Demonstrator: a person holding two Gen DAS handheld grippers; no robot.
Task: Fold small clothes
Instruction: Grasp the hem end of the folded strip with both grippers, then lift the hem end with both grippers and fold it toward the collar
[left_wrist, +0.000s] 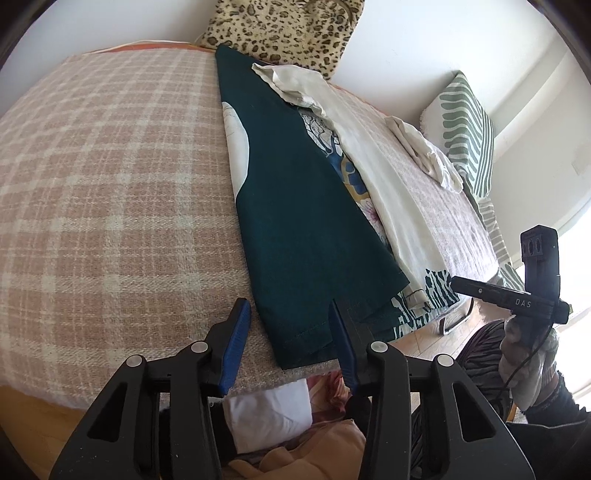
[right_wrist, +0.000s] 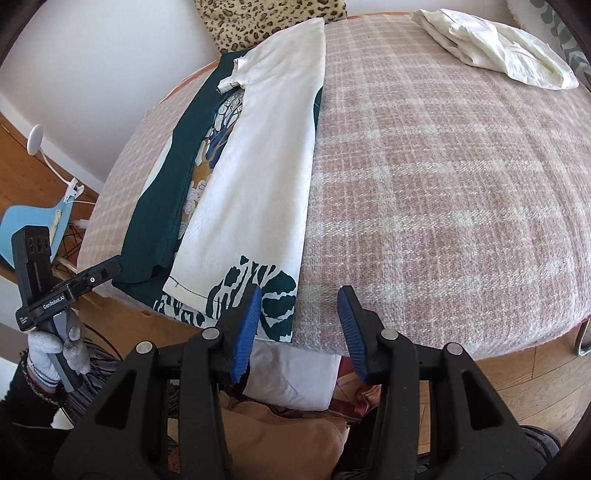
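The shirt (left_wrist: 295, 192) I'm folding lies on the plaid blanket (left_wrist: 110, 184), drawn into a long narrow strip that runs from the near edge toward the leopard-print cushion (left_wrist: 280, 33) at the wall. Its dark green side is folded over from the left, its cream inside-out side (right_wrist: 258, 155) from the right, and a band of the blue and gold print shows between them. The green-and-white patterned hem (right_wrist: 258, 295) sits at the near edge.

My left hand-held gripper (left_wrist: 291, 328) hovers over the green hem corner with its blue pads (left_wrist: 236, 339) apart; the cloth is between them but I see no pad pressing on it. My right hand-held gripper (right_wrist: 301, 325) stands apart too, its left pad over the patterned hem corner, its right pad over bare blanket, clamping nothing.

A crumpled cream garment (right_wrist: 495, 48) lies well apart at the far right of the blanket, near a green-and-white striped cushion (left_wrist: 469, 133). Below the near edge I see white and tan cloth (right_wrist: 288, 413), and beyond that a wooden floor (right_wrist: 517, 384).
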